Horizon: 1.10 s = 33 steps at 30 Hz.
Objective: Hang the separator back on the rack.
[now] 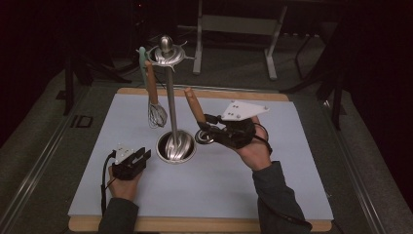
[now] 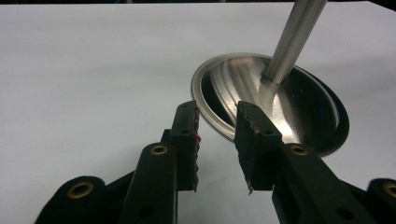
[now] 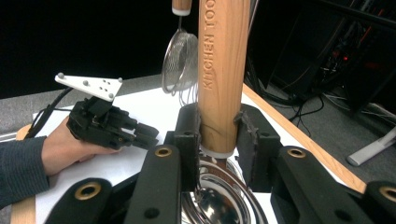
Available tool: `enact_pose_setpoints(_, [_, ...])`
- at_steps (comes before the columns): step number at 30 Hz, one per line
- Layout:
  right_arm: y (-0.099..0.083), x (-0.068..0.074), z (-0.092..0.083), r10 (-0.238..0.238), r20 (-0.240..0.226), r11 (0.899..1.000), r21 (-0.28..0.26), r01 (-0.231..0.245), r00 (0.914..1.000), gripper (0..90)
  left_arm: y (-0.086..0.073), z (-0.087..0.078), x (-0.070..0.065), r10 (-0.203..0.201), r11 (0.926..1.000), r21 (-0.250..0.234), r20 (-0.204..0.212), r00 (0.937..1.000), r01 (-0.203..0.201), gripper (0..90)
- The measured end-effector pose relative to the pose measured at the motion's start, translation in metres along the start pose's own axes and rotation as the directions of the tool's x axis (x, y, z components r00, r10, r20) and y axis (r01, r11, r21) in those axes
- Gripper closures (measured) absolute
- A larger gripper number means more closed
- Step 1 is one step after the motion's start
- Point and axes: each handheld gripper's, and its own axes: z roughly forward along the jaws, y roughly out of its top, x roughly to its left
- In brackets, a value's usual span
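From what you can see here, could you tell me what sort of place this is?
Probably a lab or studio set up for recording, not a kitchen: a white board on a dark floor, metal frames behind, and cables beside the table.

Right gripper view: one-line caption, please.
Right gripper clamps a wooden-handled steel ladle; wire whisk hangs behind.

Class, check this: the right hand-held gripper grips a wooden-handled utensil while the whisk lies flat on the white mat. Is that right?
Not quite. The whisk hangs from the stand, as the high view shows. The right hand-held gripper does grip the wooden-handled utensil.
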Motion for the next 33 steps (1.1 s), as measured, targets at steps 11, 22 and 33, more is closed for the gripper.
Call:
enact_pose_setpoints(11, [0.009, 0.004, 0.002, -0.015, -0.003, 1.0, -0.009, 0.015, 0.9999, 71.3, 0.0, 0.0, 0.0, 0.0, 1.0, 0.0, 0.0, 1.0, 0.0, 69.7])
enact_pose_setpoints(22, [0.018, 0.004, 0.003, -0.007, -0.008, 0.999, -0.04, 0.007, 0.9999, 71.3, 0.0, 0.0, 0.0, 0.001, 1.0, -0.001, 0.0, 1.0, -0.001, 69.7])
enact_pose_setpoints(33, [0.028, 0.005, -0.001, -0.022, -0.001, 0.998, -0.052, 0.022, 0.9998, 71.3, 0.0, 0.0, 0.0, 0.001, 1.0, -0.001, 0.0, 1.0, -0.001, 69.7])
